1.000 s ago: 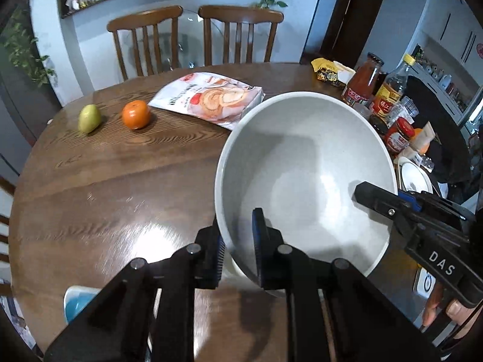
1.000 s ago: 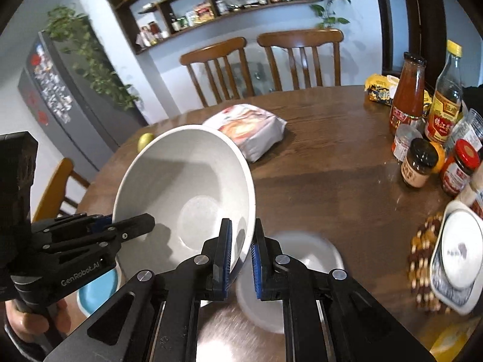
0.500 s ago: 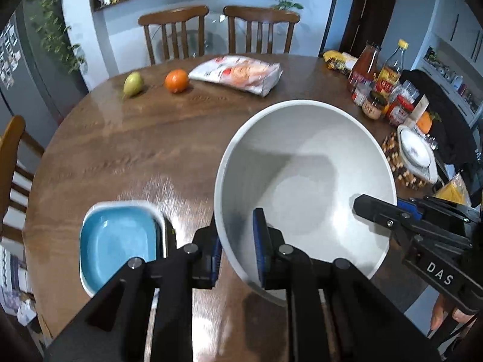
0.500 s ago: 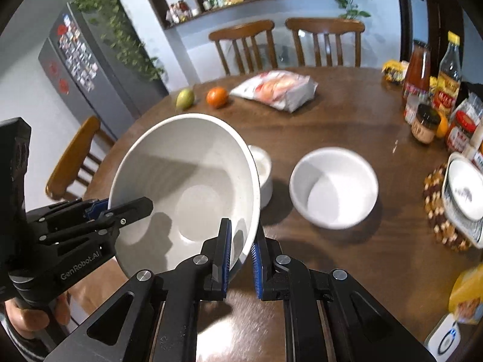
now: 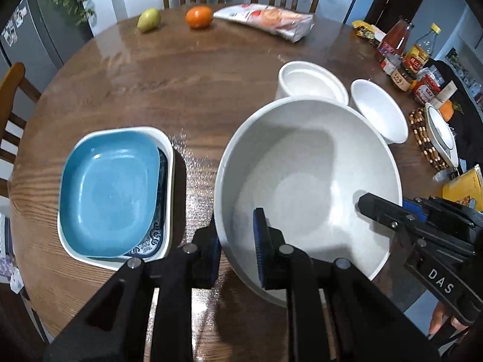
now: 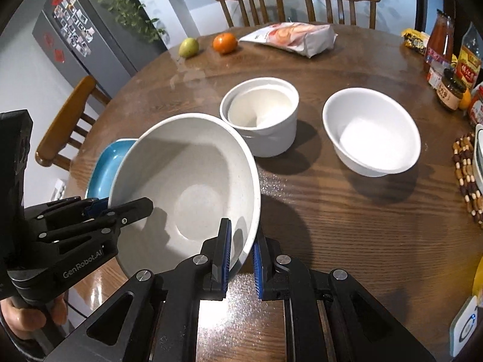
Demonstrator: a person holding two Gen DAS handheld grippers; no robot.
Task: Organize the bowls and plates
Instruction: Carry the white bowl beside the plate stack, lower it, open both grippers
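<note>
left wrist view showed the left gripper clamped on the near rim of a large speckled white bowl, one blue-padded finger inside and the other outside, the outer pad mostly hidden behind the bowl wall. the right gripper gripped the same bowl on its opposite rim, its body marked "das", with only a sliver of the holder's fingers visible at the frame edge. the bowl was held tilted above the round wooden table, covering the tabletop beneath it and part of the white canister-shaped bowl behind it. a smaller white bowl stood just beside that one. to the left sat a blue plate stacked in a white tray-like dish, with a patterned dish between them almost wholly hidden, only a blue-and-white corner showing.

right wrist view showed the right gripper pinching the rim, and the left gripper bore the words "genrobot.ai". the large bowl hid most of the blue plate there. bottles and jars at the table's right edge were cut off; their red and yellow labels were too small to read. a pear, an orange and a snack bag lay at the far side, the bag's print unreadable.
</note>
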